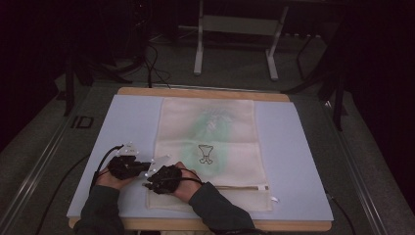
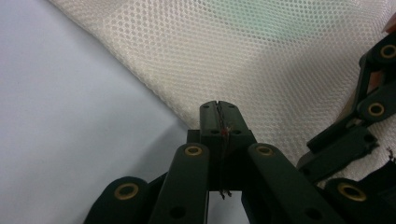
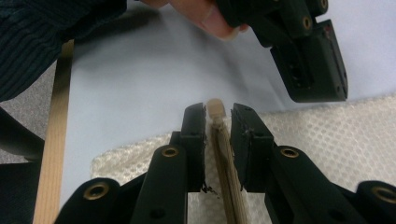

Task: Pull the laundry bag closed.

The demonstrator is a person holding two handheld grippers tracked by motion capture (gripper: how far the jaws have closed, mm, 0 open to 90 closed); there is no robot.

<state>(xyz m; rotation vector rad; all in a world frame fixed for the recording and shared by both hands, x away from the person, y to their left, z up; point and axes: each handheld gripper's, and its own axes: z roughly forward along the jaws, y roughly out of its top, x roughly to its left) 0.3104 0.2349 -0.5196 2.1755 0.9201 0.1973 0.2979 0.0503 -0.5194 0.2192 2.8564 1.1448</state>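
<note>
pinching the mesh bag's [image 1: 210, 147] zipper end [image 3: 215, 108], the right gripper [image 3: 218, 116] should hold steady and level while the left gripper [image 2: 218, 109], clenched empty, stays beside it.

One marking is legible — the letters "ID" [image 1: 81, 122] on the grey floor left of the table.

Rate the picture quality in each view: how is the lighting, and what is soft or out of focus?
High view: dim overall, the room behind nearly black, only the blue mat and mesh bag lit, fine detail soft. Left gripper view: bright and even, the mesh weave crisp, the near black links of the left gripper slightly soft. Right gripper view: the right gripper sharp, the hand above blurred.
</note>
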